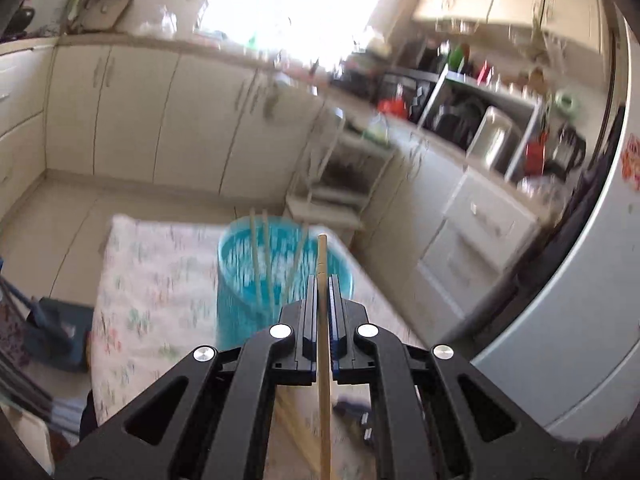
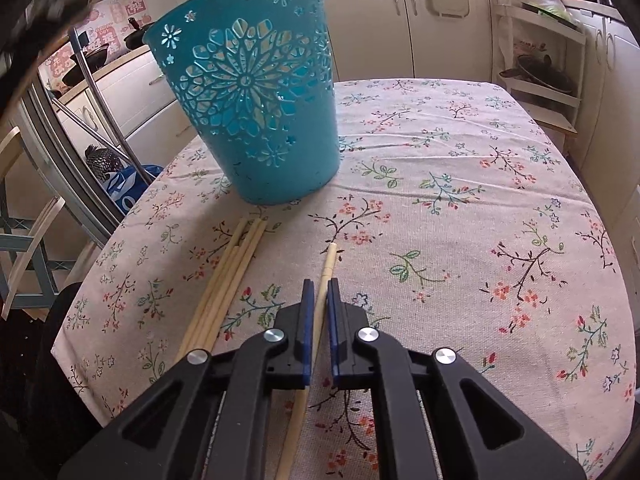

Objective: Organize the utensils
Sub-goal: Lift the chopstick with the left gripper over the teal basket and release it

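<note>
A teal cut-out basket (image 2: 256, 96) stands on the floral tablecloth (image 2: 460, 200). In the left wrist view the basket (image 1: 240, 280) is blurred and holds several chopsticks (image 1: 264, 256). My left gripper (image 1: 322, 280) is shut on a wooden chopstick (image 1: 322, 256) and holds it above the table, just right of the basket. My right gripper (image 2: 318, 284) sits low over the table with its jaws slightly apart around a single chopstick (image 2: 326, 268) that lies on the cloth. A bundle of several chopsticks (image 2: 228, 280) lies to its left, in front of the basket.
Cream kitchen cabinets (image 1: 160, 120) line the far walls. A white shelf rack (image 2: 540, 60) stands past the table's far right corner. A metal ladder and chair (image 2: 60, 160) stand left of the table. A fridge (image 1: 580, 320) is at the right in the left wrist view.
</note>
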The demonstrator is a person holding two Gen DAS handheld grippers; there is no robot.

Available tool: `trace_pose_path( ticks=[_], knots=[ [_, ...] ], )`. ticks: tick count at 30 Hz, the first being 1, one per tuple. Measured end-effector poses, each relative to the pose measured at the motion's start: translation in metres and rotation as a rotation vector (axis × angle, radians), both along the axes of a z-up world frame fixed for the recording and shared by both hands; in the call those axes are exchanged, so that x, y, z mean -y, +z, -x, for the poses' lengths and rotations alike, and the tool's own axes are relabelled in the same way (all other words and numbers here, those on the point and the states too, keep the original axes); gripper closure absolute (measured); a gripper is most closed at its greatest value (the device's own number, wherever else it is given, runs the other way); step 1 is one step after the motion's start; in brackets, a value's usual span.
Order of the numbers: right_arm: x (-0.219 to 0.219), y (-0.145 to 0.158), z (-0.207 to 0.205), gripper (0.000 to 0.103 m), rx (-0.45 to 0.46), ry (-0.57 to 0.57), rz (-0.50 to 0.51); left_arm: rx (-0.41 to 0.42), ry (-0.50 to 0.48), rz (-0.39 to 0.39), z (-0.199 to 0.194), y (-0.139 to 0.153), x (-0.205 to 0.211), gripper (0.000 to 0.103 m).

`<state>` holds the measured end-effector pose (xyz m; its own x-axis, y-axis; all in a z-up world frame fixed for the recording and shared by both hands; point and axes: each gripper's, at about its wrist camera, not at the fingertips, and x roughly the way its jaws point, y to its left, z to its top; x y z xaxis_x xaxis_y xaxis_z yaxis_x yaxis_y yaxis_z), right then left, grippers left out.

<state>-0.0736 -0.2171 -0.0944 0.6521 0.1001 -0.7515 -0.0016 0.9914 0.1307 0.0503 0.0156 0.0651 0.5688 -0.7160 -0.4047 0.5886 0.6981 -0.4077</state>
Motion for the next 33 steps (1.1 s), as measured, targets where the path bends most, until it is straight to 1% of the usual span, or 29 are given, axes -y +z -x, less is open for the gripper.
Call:
trace_pose_path(
  ticks=[3,5,7,9,12,18,24,33],
  knots=[
    [0.001,0.000,0.002,0.096,0.005,-0.001,-0.006,0.065,0.058,0.081,-0.021,0.026,0.006,0.099],
    [0.001,0.000,0.002,0.096,0.006,-0.001,-0.009,0.115,0.109,0.111,-0.038,0.039,0.015,0.099],
    [0.001,-0.001,0.003,0.096,0.007,-0.001,-0.013,0.142,0.153,0.132,-0.055,0.048,0.022,0.099],
    [0.002,-0.001,0.004,0.096,0.007,-0.001,-0.019,0.169,0.199,0.132,-0.071,0.052,0.032,0.099],
    [0.004,-0.001,0.004,0.096,0.006,-0.001,-0.033,0.191,0.255,0.106,-0.089,0.048,0.047,0.099],
    [0.008,-0.001,0.002,0.096,0.002,0.001,-0.054,0.151,0.312,0.069,-0.118,0.023,0.063,0.099],
    [0.010,0.000,0.001,0.096,-0.002,0.003,-0.064,0.138,0.321,0.034,-0.117,0.009,0.064,0.099],
    [0.009,-0.001,0.002,0.096,-0.002,0.001,-0.063,0.135,0.328,0.009,-0.110,0.005,0.057,0.098]
  ],
)
